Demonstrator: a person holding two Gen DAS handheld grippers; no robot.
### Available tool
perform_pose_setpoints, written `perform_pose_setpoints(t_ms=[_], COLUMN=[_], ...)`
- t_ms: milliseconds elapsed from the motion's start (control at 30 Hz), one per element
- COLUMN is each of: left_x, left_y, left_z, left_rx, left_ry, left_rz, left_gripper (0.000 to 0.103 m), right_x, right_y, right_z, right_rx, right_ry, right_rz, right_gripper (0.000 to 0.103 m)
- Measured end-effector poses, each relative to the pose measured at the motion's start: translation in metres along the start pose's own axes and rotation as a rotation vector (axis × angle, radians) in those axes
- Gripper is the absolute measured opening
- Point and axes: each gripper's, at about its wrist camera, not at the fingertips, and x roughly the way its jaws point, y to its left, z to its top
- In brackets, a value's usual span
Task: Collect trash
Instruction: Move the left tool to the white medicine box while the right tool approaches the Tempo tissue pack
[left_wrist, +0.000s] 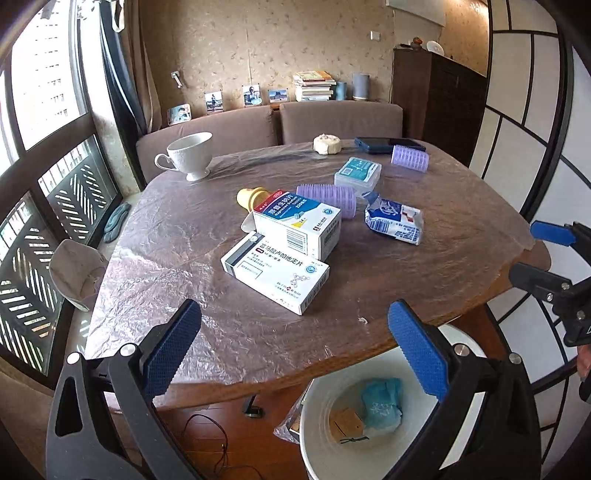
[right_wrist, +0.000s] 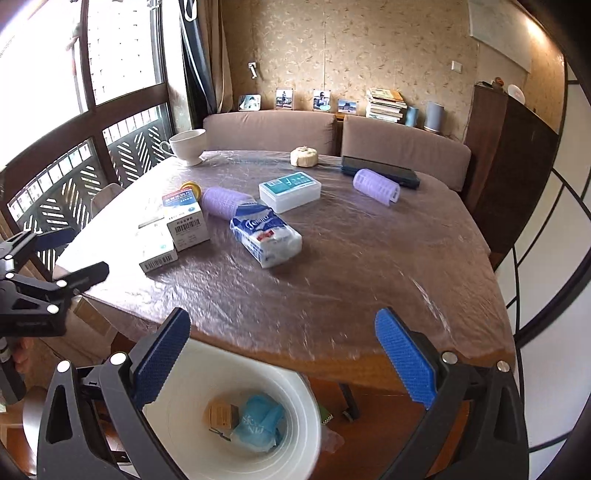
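From the left wrist, the left gripper (left_wrist: 295, 347) is hanging with its blue-padded jaws spread wide and nothing between them, above the near edge of the brown film-covered wooden table (left_wrist: 424, 266). Below that edge, the round white plastic bin (left_wrist: 314, 439) is already holding a crumpled blue wrapper (left_wrist: 380, 406) and a small brown cardboard piece (left_wrist: 345, 422). Two white medicine boxes (left_wrist: 284, 251) and a blue-and-white tissue pack (left_wrist: 393, 220) are lying on the table, well apart from the bin.

From the right wrist, the right gripper (right_wrist: 282, 358) is likewise gaping empty over the bin (right_wrist: 306, 398). Some trash appears collected; which tabletop items are counting as trash I cannot tell.
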Motion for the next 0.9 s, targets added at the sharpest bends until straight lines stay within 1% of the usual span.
perform_pose_setpoints(t_ms=[233, 400, 433, 567, 667, 733, 900], left_x=[0.043, 0.065, 0.070, 0.087, 0.095, 0.098, 0.104], left_y=[0.013, 0.027, 0.028, 0.029, 0.029, 0.029, 0.034], left_z=[0.008, 0.017, 0.018, 0.022, 0.025, 0.027, 0.032], left_rx=[0.161, 0.212, 0.226, 0.282, 0.319, 0.341, 0.363], left_ry=[0.103, 0.159, 0.168, 0.194, 0.198, 0.197, 0.199], left_rz=[-0.086, -0.189, -0.200, -0.223, -0.241, -0.251, -0.273], left_gripper=[0.102, 0.102, 0.102, 0.102, 0.102, 0.102, 0.102], right_x=[0.040, 0.071, 0.078, 0.102, 0.119, 0.127, 0.145], right_y=[0.015, 0.017, 0.016, 0.016, 0.015, 0.014, 0.014], right_z=[0.024, 0.036, 0.039, 0.047, 0.053, 0.056, 0.063], right_rx=[-0.034, -0.045, -0.047, -0.065, -0.081, -0.086, -0.098], right_ry=[0.062, 0.112, 0.121, 0.150, 0.172, 0.181, 0.204], right_rz=[0.033, 0.063, 0.070, 0.060, 0.047, 0.052, 0.061], right_gripper=[0.099, 0.099, 0.099, 0.099, 0.099, 0.099, 0.099])
